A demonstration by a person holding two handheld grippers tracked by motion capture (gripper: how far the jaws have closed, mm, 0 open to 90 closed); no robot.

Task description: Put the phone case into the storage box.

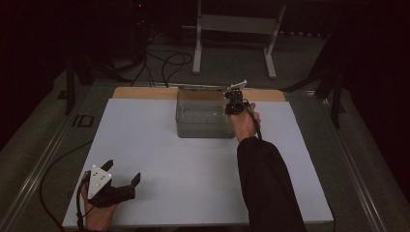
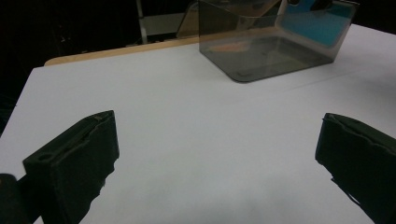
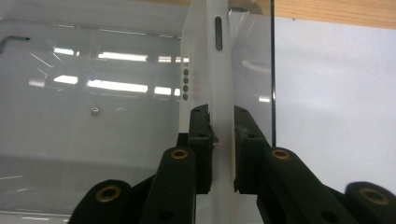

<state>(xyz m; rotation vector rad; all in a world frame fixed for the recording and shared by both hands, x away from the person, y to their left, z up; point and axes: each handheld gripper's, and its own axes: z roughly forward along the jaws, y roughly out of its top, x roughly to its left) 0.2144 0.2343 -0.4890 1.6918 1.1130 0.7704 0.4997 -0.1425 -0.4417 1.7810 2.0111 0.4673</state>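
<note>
The right gripper point(image 3: 222, 140) is closed tight on a long white stick point(image 3: 209, 70). It is a flat white thing with a dark slot and four small dots near its far end. The stick runs straight up between the two black jaws, and both jaws press on its sides. Its far end pokes out well past the jaw tips. In the high view, the right gripper point(image 1: 235, 104) is at the right end of a clear box point(image 1: 203, 118), and the stick's white tip point(image 1: 240, 85) shows just above it. The box sits at the far side of the white mat point(image 1: 193, 169). In the right gripper view, the stick hangs over the inside of the box point(image 3: 93, 116), close to its right wall.

The left gripper point(image 1: 123, 179) rests near the front left corner of the mat, well apart from the box. Its jaws are spread wide and hold nothing.
</note>
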